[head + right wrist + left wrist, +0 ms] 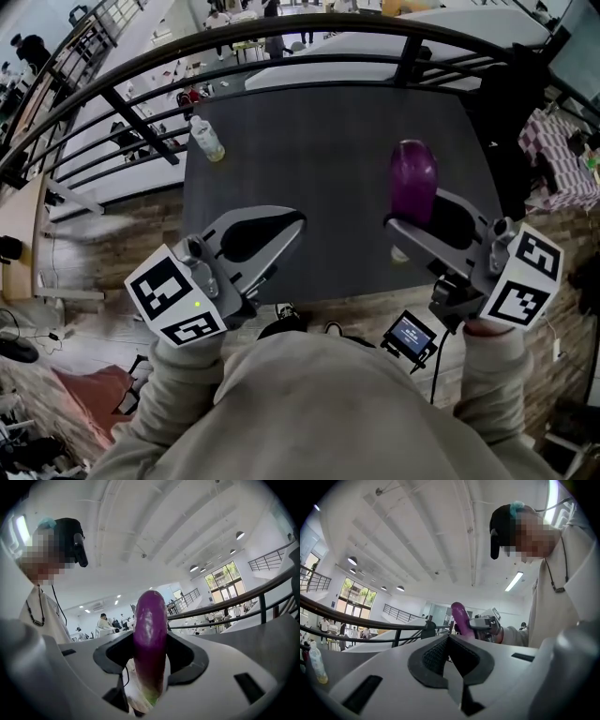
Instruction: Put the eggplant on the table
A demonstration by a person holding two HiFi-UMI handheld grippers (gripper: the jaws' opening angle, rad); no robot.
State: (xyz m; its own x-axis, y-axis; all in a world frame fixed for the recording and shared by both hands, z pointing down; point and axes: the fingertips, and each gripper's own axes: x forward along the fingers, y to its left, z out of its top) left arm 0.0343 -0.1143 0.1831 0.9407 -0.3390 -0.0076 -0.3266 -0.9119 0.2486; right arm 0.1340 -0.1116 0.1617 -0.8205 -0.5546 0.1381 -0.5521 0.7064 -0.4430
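left a clear plastic bottle (206, 139) of yellowish liquid standing at the far left corner of the dark grey rectangular table (328, 141), well apart from the work. held the left gripper (292, 225) level over the table's near edge, jaws pressed together on nothing. idle, likely kept aside so as not to crowd the set-down. carried the glossy purple eggplant (412, 178) in the right gripper (419, 220), jaws clamped on its lower part, green stem end down and body upright. kept it in the air above the table's right half, not yet on it. gripped low and upright, probably for an easy lowering onto the bare top below.
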